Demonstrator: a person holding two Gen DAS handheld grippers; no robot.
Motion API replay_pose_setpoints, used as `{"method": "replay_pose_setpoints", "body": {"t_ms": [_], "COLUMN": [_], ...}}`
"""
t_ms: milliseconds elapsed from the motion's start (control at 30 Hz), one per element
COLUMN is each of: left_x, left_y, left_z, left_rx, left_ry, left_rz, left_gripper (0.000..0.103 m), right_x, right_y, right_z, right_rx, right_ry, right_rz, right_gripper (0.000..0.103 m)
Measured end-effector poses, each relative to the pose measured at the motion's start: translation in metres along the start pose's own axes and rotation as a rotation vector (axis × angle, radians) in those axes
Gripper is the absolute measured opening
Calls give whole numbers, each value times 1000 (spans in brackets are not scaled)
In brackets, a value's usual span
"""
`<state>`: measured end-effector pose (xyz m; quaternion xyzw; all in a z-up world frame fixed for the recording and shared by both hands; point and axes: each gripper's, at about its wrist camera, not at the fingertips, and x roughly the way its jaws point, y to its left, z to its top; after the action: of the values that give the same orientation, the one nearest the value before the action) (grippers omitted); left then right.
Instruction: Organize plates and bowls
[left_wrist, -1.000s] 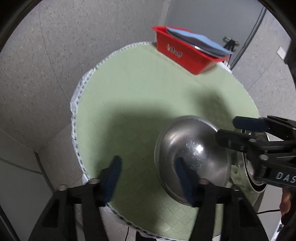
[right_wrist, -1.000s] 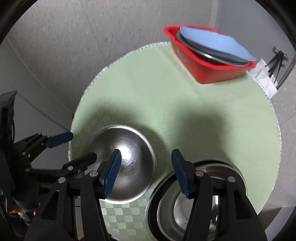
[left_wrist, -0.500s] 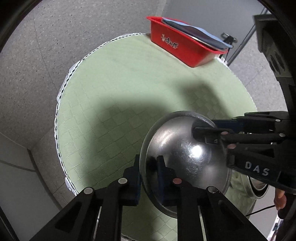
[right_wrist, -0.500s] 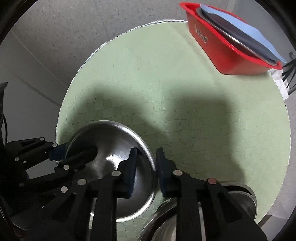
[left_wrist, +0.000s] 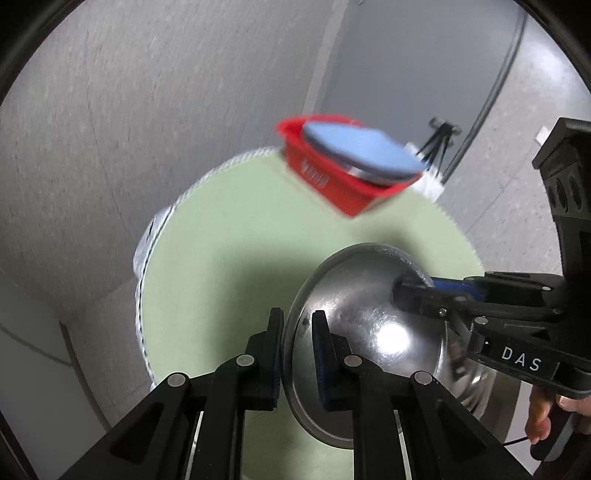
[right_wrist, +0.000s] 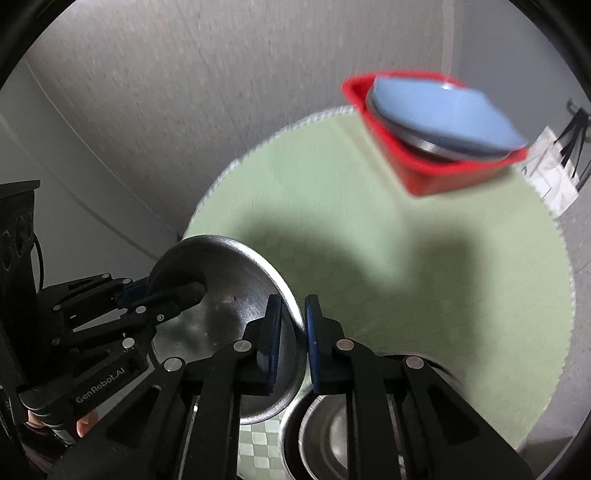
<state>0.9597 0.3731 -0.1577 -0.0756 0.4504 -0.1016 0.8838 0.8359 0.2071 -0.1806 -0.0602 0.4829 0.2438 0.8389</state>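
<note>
An upturned steel bowl (left_wrist: 369, 317) is held by its rim between both grippers, lifted off the green round table (left_wrist: 221, 266). My left gripper (left_wrist: 297, 350) is shut on the bowl's left rim. My right gripper (right_wrist: 292, 332) is shut on the opposite rim of the same bowl (right_wrist: 229, 295). A stack of steel bowls (right_wrist: 332, 435) sits below my right gripper. A red tub (left_wrist: 332, 181) at the far edge holds a steel plate under a blue plate (left_wrist: 362, 151). The tub also shows in the right wrist view (right_wrist: 436, 177).
The table stands on a speckled grey floor (left_wrist: 110, 129) with a grey wall (left_wrist: 406, 74) behind. A black cable and a small black stand (left_wrist: 443, 136) are beyond the tub. Open green mat (right_wrist: 424, 277) lies between the bowls and the tub.
Both grippers closed on the bowl's rim from open a second ago. They have since lifted it, and both views now look more towards the red tub.
</note>
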Motion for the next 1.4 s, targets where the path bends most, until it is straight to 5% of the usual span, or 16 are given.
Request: {"method": "replay_pose_setpoints", "body": {"t_ms": [167, 433, 733, 1400], "left_x": [-10, 6, 36, 82], "left_y": [-37, -96, -122, -125], "left_z": [-3, -20, -28, -27], "left_rx": [41, 85, 84, 60], "left_ry": [-18, 38, 93, 158], "left_rz": [-35, -73, -45, 13], "left_gripper": [11, 12, 12, 13], "right_x": [-47, -81, -72, -46], "right_y": [-22, -66, -97, -110], "right_z": [-11, -53, -88, -100], "right_rx": [25, 90, 143, 153], "right_ry": [-77, -77, -38, -12], "right_rz": [-16, -42, -38, -91], "right_gripper": [12, 12, 12, 18]}}
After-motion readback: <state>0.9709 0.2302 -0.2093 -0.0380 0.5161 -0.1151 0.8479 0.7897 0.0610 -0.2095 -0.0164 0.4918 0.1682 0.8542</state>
